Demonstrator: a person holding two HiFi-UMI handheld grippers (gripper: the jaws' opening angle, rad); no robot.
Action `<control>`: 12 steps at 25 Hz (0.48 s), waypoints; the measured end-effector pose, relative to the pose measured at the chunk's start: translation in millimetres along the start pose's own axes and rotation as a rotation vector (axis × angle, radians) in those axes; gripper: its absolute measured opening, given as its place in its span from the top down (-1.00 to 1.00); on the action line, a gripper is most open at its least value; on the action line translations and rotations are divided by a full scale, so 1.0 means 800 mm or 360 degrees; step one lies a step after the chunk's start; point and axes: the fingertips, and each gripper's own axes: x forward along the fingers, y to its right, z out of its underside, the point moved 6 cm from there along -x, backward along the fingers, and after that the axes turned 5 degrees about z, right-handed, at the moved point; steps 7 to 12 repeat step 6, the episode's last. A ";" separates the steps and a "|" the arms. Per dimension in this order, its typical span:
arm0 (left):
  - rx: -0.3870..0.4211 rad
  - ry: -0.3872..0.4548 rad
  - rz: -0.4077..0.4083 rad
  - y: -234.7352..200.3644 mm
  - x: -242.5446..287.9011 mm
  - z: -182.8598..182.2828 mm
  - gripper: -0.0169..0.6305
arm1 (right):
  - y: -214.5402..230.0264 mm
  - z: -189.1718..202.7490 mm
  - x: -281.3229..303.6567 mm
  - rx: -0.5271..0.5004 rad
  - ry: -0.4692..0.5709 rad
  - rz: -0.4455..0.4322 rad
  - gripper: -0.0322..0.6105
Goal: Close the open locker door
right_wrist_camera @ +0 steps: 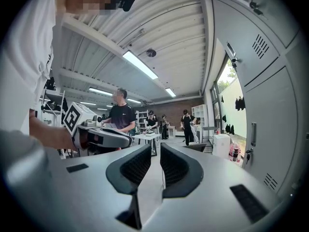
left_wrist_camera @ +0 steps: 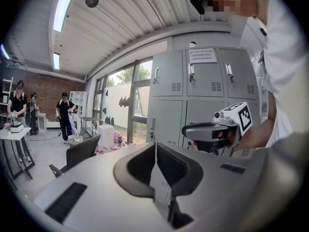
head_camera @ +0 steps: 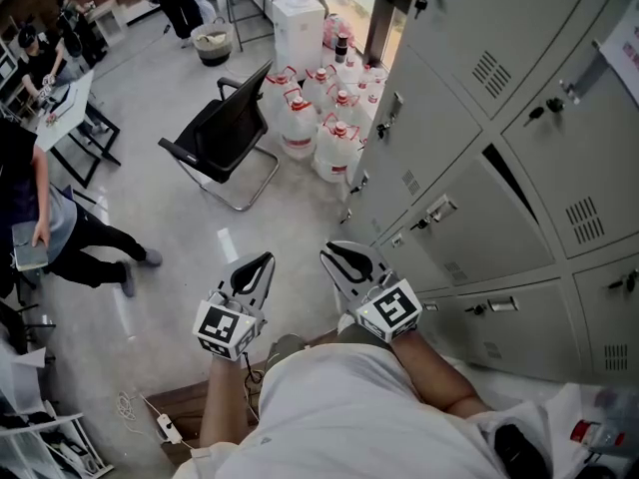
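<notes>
Grey locker door stands ajar beyond my right hand-held gripper, narrowly parted and empty, left hand-held gripper closed; approach pending, I'd reach and push it flush.

Two tools, left tool and right tool, one black chair, at least six water jugs, one locker door ajar.

My left gripper and right gripper sit side by side before me. A bank of grey metal lockers stands to my right. Ahead on the left is a black metal-framed chair. Clear plastic water jugs stand between it and the lockers, with a white box-shaped cabinet behind them.
</notes>
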 end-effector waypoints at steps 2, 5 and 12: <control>-0.0003 -0.0001 0.0000 0.000 0.002 0.000 0.94 | 0.002 0.000 -0.001 0.0002 0.0000 0.0001 0.71; -0.0010 -0.0003 -0.0002 -0.001 0.005 0.001 0.94 | 0.005 0.001 -0.001 0.0001 -0.0001 -0.0004 0.71; -0.0012 -0.0004 -0.0002 -0.001 0.007 0.001 0.94 | 0.006 0.001 -0.001 0.0001 -0.0001 -0.0006 0.71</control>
